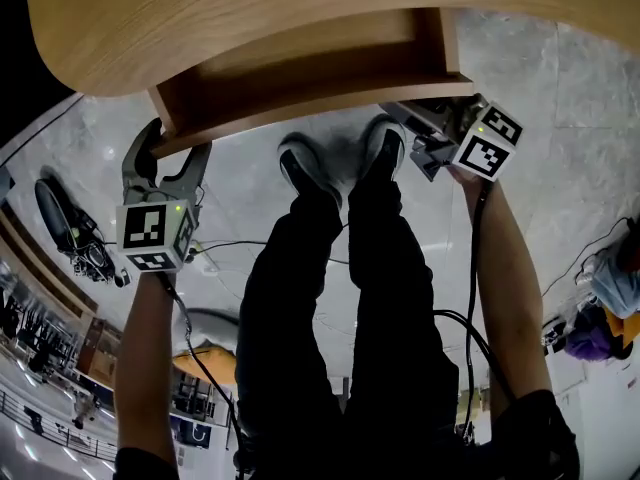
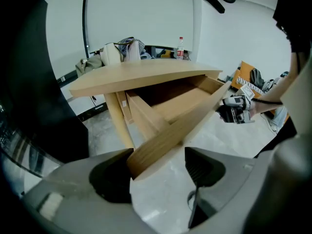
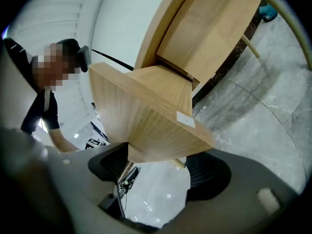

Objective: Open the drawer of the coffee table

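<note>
**A:** Here's the drawer (image 1: 300, 78), well out from under the table (image 1: 150, 18). Its front board runs from the left tongs (image 1: 172, 153) across to the right tongs (image 1: 425, 133).

**B:** And both tongs are released. In the left gripper view the board's end sits between the jaws against the left-hand pad, with floor (image 2: 161, 199) showing before the other one. The right tongs straddle the far corner with the jaws wide apart, so I'd say nothing is squeezed there either.

**A:** So it looks near its travel. How do you finish it well?

**B:** Draw both ends evenly, straight back toward yourself. If one end leads, I'd expect a box like this to skew and bind. Hook behind the board, don't clamp it, and ease off before the stop.

**A:** What about the materials?

**B:** It's pale wood-grain board, matte, with flat panels and square edges. The tabletop is a curved slab. There's a small white label (image 3: 185, 120) on the drawer's end just above the right tongs. The ribbed dark pads should bite fine on that finish, and the grey floor below is polished and glossy.
</note>
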`<state>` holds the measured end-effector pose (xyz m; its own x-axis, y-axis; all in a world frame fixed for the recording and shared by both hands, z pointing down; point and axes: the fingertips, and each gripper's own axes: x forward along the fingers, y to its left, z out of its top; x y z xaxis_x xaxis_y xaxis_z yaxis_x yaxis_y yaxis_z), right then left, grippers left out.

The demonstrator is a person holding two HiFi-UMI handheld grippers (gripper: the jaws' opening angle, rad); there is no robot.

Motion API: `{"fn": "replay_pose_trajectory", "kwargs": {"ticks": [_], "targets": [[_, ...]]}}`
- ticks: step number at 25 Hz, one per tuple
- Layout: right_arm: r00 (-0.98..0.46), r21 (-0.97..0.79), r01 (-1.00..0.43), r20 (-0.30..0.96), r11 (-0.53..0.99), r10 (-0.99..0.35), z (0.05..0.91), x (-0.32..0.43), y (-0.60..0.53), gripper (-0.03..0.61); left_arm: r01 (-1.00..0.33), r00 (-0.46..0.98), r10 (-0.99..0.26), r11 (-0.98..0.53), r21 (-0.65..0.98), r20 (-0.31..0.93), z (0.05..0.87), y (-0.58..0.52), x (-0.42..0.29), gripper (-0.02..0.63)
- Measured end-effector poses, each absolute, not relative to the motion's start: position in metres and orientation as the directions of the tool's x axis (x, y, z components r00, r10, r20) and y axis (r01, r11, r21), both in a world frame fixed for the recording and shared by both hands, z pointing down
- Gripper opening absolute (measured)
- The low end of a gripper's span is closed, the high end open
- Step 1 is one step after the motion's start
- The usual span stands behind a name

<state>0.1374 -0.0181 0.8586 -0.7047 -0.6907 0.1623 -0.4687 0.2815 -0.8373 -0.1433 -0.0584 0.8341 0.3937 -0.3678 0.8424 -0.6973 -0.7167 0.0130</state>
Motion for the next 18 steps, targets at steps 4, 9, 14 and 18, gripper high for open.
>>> {"fn": "replay_pose_trajectory", "kwargs": {"ticks": [4,9,14,18], "targets": [[-0.718,-0.849,-0.461,0.185,0.259,-0.671,0.852,0.125,0.012,0.379,-0.698,0.373,-0.323,-0.716,0.033,0.870,0.828,-0.028,-0.156,0.337],[-0.729,-0.865,-0.449,0.208,0.225,-0.652,0.849,0.115,0.043,0.379,-0.684,0.373,-0.291,-0.728,0.050,0.881,0.826,0.000,-0.164,0.337],[-0.747,-0.874,-0.440,0.228,0.207,-0.625,0.853,0.110,0.058,0.400,-0.704,0.368,-0.291,-0.708,0.059,0.883,0.830,0.007,-0.165,0.337],[-0.752,-0.877,-0.446,0.257,0.181,-0.607,0.861,0.110,0.069,0.400,-0.712,0.363,-0.285,-0.699,0.066,0.887,0.836,0.020,-0.165,0.337]]}}
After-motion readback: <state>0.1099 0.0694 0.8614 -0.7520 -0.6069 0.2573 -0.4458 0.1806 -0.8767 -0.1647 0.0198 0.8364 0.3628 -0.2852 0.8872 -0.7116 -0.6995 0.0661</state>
